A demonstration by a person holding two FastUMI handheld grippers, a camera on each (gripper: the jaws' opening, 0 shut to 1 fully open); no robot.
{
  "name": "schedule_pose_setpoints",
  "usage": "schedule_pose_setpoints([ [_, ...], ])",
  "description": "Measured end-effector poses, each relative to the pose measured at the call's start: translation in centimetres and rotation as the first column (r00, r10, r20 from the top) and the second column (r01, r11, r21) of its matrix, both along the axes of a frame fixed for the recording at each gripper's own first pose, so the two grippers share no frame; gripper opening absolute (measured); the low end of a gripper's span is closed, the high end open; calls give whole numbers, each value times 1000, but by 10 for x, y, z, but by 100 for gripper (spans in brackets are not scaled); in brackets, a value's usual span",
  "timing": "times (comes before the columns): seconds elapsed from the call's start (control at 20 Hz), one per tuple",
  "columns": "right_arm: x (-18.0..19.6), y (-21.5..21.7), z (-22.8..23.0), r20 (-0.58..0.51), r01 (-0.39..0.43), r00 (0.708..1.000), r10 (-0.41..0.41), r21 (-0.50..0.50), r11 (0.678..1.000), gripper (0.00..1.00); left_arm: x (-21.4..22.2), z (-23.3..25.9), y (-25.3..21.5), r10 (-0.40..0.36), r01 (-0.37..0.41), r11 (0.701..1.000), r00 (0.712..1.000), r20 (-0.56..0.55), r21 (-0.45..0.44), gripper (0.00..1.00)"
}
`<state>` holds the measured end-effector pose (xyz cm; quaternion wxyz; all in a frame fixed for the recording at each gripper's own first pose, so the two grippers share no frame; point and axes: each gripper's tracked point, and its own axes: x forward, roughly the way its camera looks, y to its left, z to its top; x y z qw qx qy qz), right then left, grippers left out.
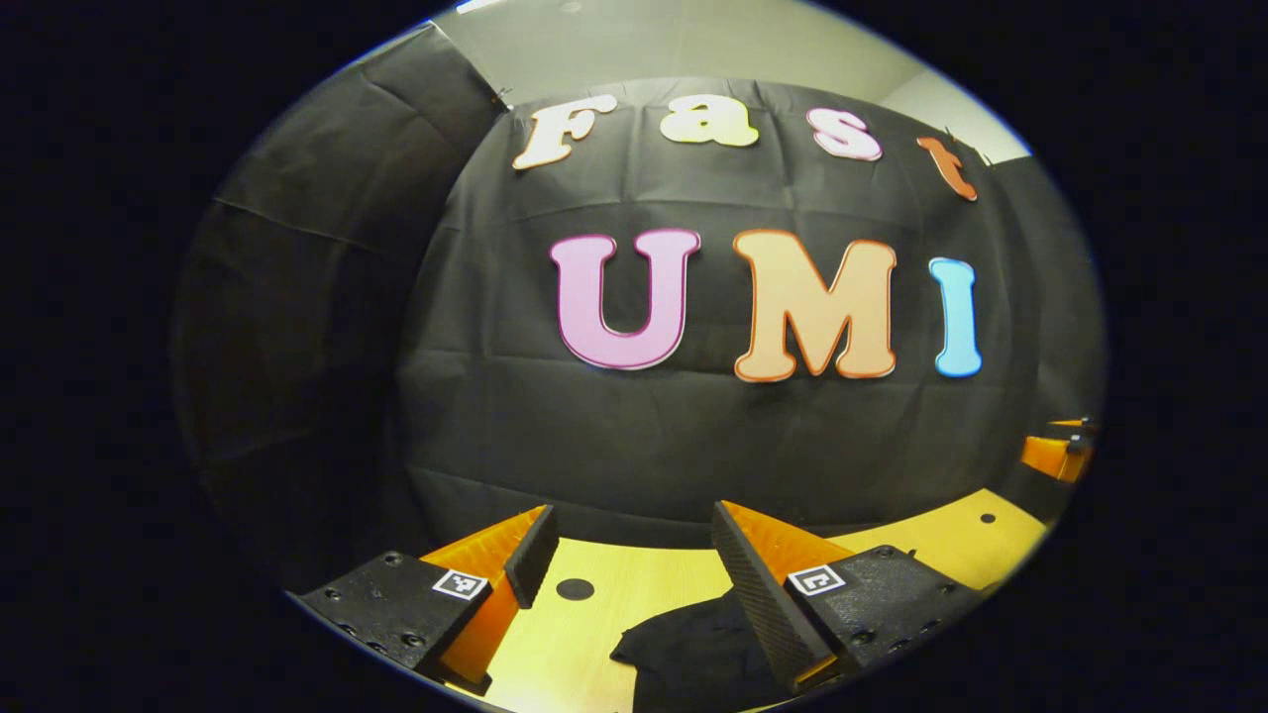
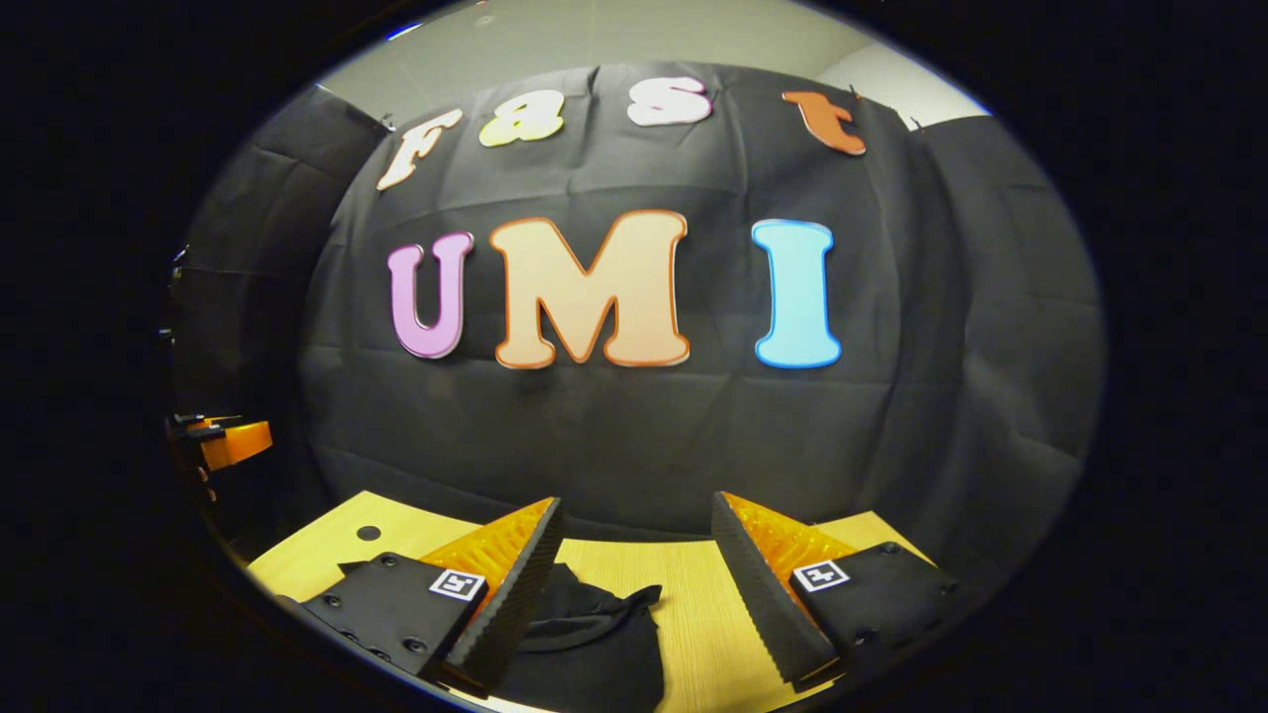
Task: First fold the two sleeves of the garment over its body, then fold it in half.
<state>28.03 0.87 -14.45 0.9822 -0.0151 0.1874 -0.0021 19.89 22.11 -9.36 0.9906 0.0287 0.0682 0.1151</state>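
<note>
Left gripper (image 1: 630, 543): ribbed black fingers spread apart, holding nothing, above the table.
Right gripper (image 2: 634, 535): fingers likewise apart, holding nothing.
Garment: crumpled black cloth garment (image 2: 584, 634) lying on the pale wooden table (image 2: 693, 604), just below both grippers' fingers.

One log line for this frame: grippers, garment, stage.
left gripper open, above table | right gripper open, empty | garment dark, bunched on table | stage: no grasp yet

My jaws hang apart above the worktop (image 1: 584, 634); bare wood lies beside the dark garment (image 2: 584, 634), cloth wall (image 2: 614, 436) closing the far edge.
</note>
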Motion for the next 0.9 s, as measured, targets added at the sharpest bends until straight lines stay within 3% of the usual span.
schedule_pose_setpoints([
  [0.2, -50, 2, 35, 73, -35, 997, 34, 14, 999, 98, -58, 56, -27, -13, 6, 997, 995, 99, 74, 94],
  [0.6, -196, 0, 85, 175, -49, 984, 44, 23, 999, 98, -190, 104, -89, -41, 19, 992, 982, 184, 123, 96],
  [0.7, -212, 3, 89, 169, -64, 984, 58, 35, 997, 98, -204, 106, -100, -57, 37, 993, 981, 185, 111, 96],
  [0.75, -236, -23, 87, 175, -66, 983, 59, 39, 997, 98, -209, 111, -104, -62, 41, 993, 980, 190, 111, 96],
  [0.9, -250, -29, 96, 209, -52, 977, 42, 39, 998, 98, -218, 117, -110, -79, 56, 991, 978, 193, 120, 96],
])
